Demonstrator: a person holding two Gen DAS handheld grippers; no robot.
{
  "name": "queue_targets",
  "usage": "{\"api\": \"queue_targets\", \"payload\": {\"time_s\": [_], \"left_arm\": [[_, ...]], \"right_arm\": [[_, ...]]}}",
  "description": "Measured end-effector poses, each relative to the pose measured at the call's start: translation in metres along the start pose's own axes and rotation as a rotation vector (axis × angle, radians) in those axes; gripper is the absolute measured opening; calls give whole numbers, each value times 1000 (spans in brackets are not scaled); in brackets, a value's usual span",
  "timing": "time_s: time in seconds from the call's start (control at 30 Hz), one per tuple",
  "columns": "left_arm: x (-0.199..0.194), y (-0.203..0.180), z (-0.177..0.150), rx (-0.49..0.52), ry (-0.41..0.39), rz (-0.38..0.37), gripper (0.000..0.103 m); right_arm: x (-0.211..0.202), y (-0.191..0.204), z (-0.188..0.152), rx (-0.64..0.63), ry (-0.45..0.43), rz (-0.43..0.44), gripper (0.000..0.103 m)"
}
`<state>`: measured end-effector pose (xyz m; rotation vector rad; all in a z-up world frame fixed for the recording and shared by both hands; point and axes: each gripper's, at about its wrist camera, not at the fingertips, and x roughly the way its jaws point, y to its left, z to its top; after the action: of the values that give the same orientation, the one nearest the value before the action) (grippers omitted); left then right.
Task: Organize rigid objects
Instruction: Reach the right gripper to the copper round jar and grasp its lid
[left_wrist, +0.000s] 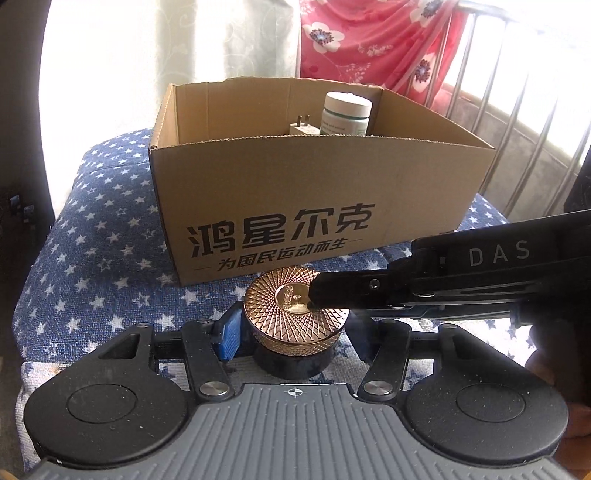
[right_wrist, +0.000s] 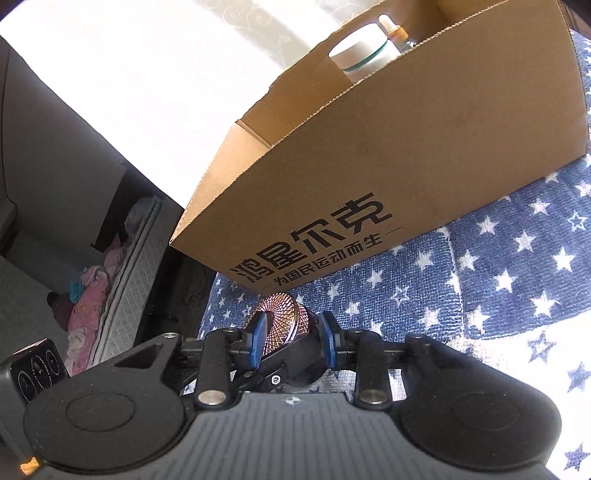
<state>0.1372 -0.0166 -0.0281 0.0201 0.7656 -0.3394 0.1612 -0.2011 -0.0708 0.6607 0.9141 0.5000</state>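
Where sunlight floods in, star-patterned blue cloth (left_wrist: 92, 229) covers the surface.

A round jar (left_wrist: 295, 332) with a gold patterned lid and a dark body stands upright on the star-printed blue cloth (left_wrist: 92, 236), just before the front wall of the open cardboard box (left_wrist: 317, 192). Inside the box, by its back wall, stand a white bottle (left_wrist: 345, 114) and a white plug (left_wrist: 303, 127).
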Motion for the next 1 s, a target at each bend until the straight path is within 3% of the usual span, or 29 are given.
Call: {"api": "queue_targets", "payload": {"time_s": [0.13,1.0], "left_arm": [[1,-5,-1,33,-2,9,58],[4,-4,0,0,15,2,57]], "right_arm": [[-3,-10,-1,32,-1,10,34],[4,-3,2,10,-7,1,41]]}}
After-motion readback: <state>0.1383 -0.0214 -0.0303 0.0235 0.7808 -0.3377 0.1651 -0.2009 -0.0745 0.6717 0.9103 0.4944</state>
